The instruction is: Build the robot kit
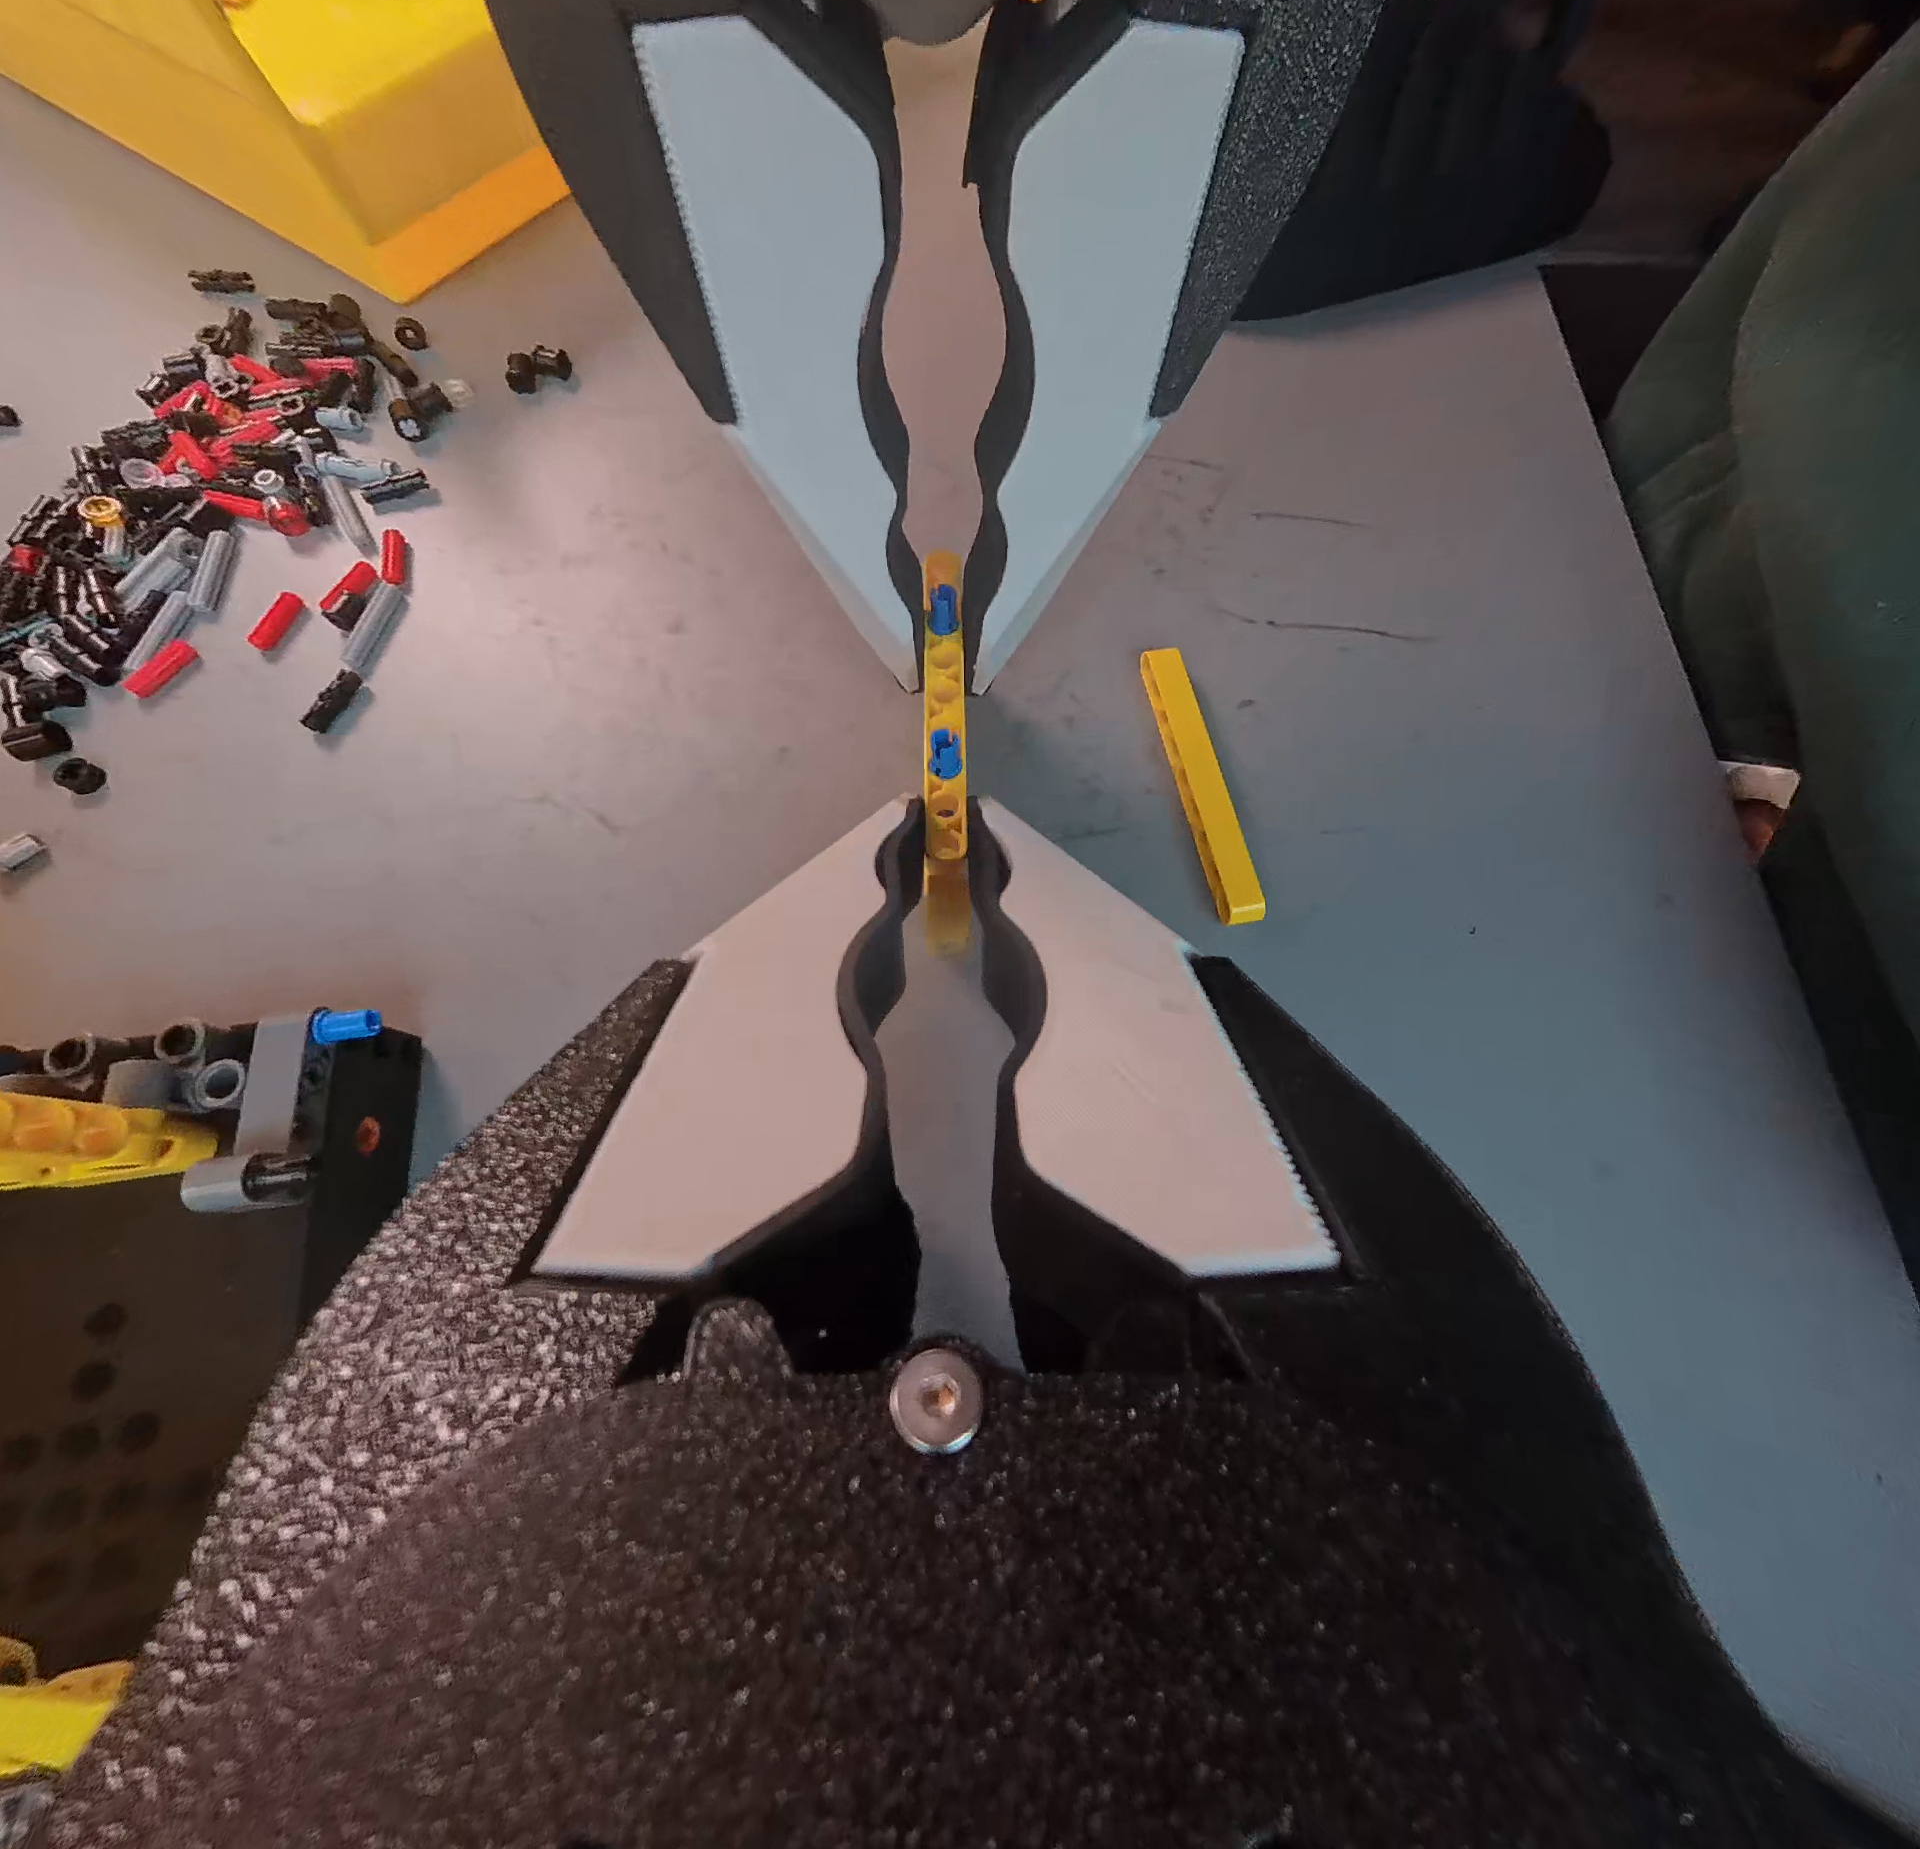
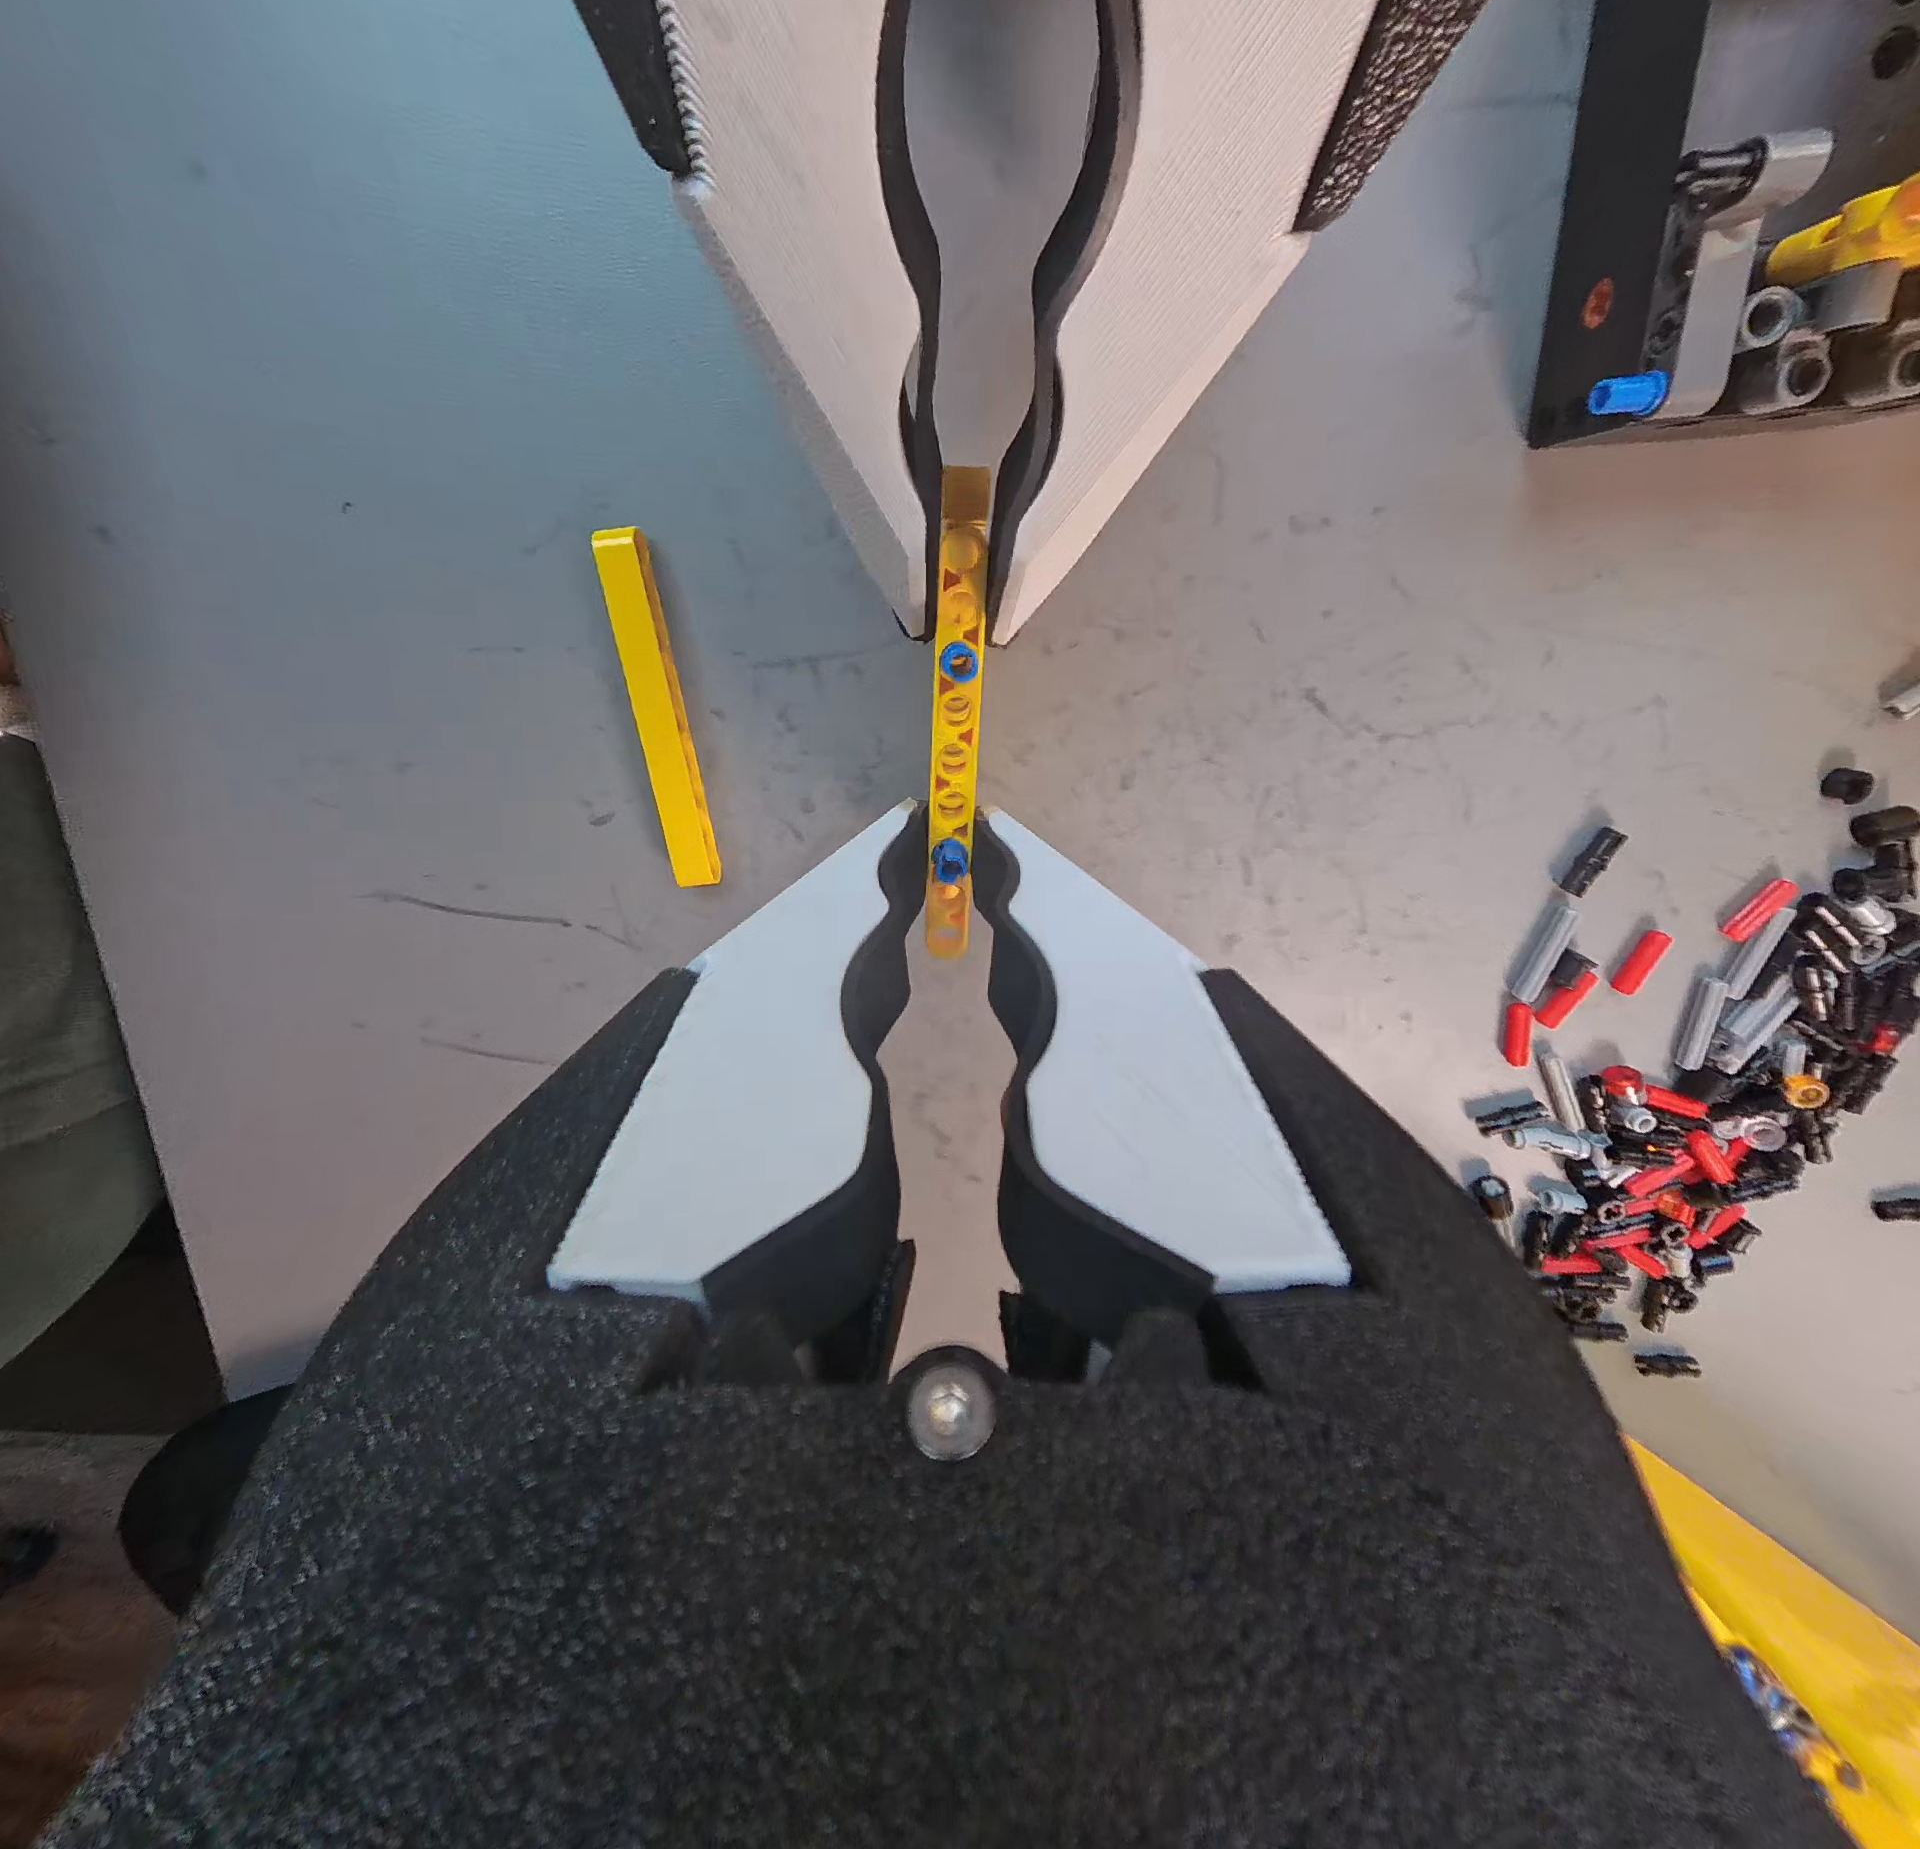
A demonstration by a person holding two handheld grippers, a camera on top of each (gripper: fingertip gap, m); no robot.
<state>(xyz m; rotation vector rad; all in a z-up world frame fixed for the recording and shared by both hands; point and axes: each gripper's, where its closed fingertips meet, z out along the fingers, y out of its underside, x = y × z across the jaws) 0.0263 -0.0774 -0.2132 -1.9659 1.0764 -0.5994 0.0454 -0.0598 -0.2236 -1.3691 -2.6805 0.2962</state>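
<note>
1. Plainly, the grey surface (image 1: 540,719) is the biggest thing here, with a yellow bin (image 1: 343,126) at one corner and a black block carrying a half-built grey and yellow assembly (image 2: 1766,272).
2. The left gripper (image 1: 943,833) and the right gripper (image 2: 948,843) meet nose to nose, each with its jaws clamped on one end of the same part.
3. A heap of small black, red and grey connectors (image 1: 177,511) lies loose, well apart from the grippers.
4. A spare yellow beam (image 1: 1203,786) lies flat beside them.
5. The held yellow beam (image 1: 943,698), clear of the surface, looks light, stiff and slick; I would grip its flat sides near the ends.
6. Two blue pins (image 2: 957,661) sit in its holes.
</note>
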